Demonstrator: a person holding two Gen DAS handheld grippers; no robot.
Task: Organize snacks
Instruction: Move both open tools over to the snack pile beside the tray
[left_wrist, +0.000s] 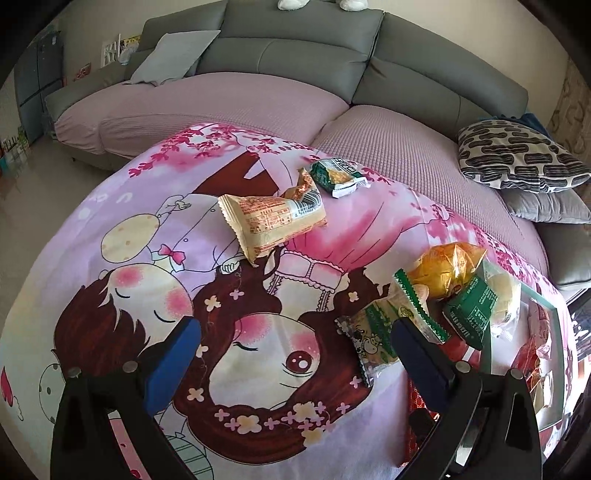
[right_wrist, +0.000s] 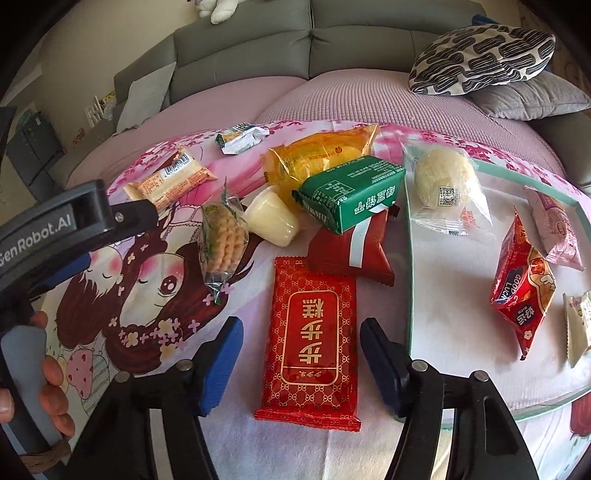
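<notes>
In the right wrist view my right gripper (right_wrist: 303, 363) points down at a flat red packet with gold characters (right_wrist: 310, 332). The packet lies on the cartoon cloth between the blue pads, which stand just off its edges, so the gripper is open. Right of it is a glass tray with a teal rim (right_wrist: 408, 258) holding a round bun packet (right_wrist: 443, 181), a red packet (right_wrist: 521, 288) and a pink one (right_wrist: 557, 229). My left gripper (left_wrist: 295, 354) hangs open over the cloth, with a cracker pack (left_wrist: 369, 339) by its right finger.
Loose on the cloth are a yellow packet (right_wrist: 317, 155), a green packet (right_wrist: 351, 192), a jelly cup (right_wrist: 271, 221), an orange wafer pack (left_wrist: 269, 218) and a small green pack (left_wrist: 336, 175). A hand (right_wrist: 55, 373) holds the left tool. A grey sofa (left_wrist: 295, 48) with cushions stands behind.
</notes>
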